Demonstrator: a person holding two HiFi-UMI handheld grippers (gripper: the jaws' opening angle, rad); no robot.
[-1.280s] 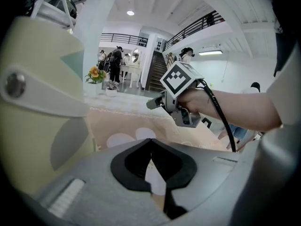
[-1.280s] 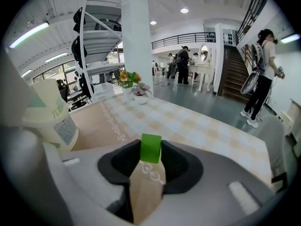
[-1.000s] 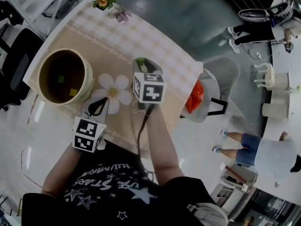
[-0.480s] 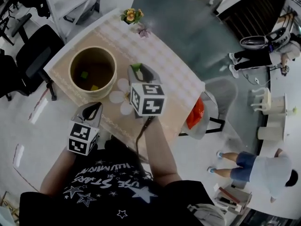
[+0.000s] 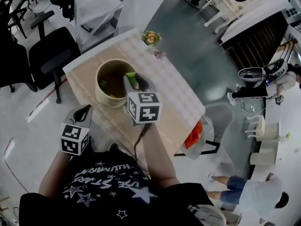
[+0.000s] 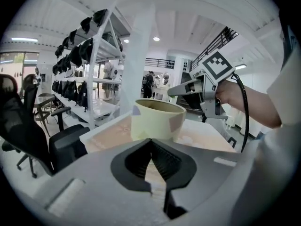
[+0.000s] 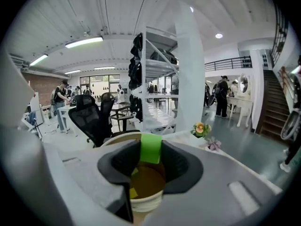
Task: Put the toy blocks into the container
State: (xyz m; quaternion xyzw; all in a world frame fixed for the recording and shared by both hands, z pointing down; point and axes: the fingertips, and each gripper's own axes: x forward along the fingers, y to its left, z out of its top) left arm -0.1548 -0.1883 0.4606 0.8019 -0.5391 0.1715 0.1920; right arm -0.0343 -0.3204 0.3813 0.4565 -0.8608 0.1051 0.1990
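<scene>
A cream round container [image 5: 114, 81] stands on the beige table [image 5: 174, 91]; its pale outer wall [image 6: 157, 120] fills the middle of the left gripper view. My right gripper [image 5: 133, 79] hangs over its mouth, shut on a green block [image 7: 151, 148] pinched between the pads. Below the block I look into the container's brown inside [image 7: 146, 182], where a yellow block [image 7: 133, 192] lies; a green block [image 5: 104, 83] also shows at the bottom in the head view. My left gripper [image 5: 83, 112] stays at the table's near edge, its jaws shut with nothing in them [image 6: 151, 142].
A small pot of flowers [image 5: 150, 37] and a purple flower [image 5: 160, 54] sit at the table's far end. A grey chair with an orange bag [image 5: 196, 135] stands to the right, a black office chair [image 5: 49, 55] and a white shelf rack [image 5: 96, 11] to the left.
The right gripper has carried the green block from beside the container to over its mouth. The head view has pulled back and shifted; the left gripper kept its place near the table's edge.
</scene>
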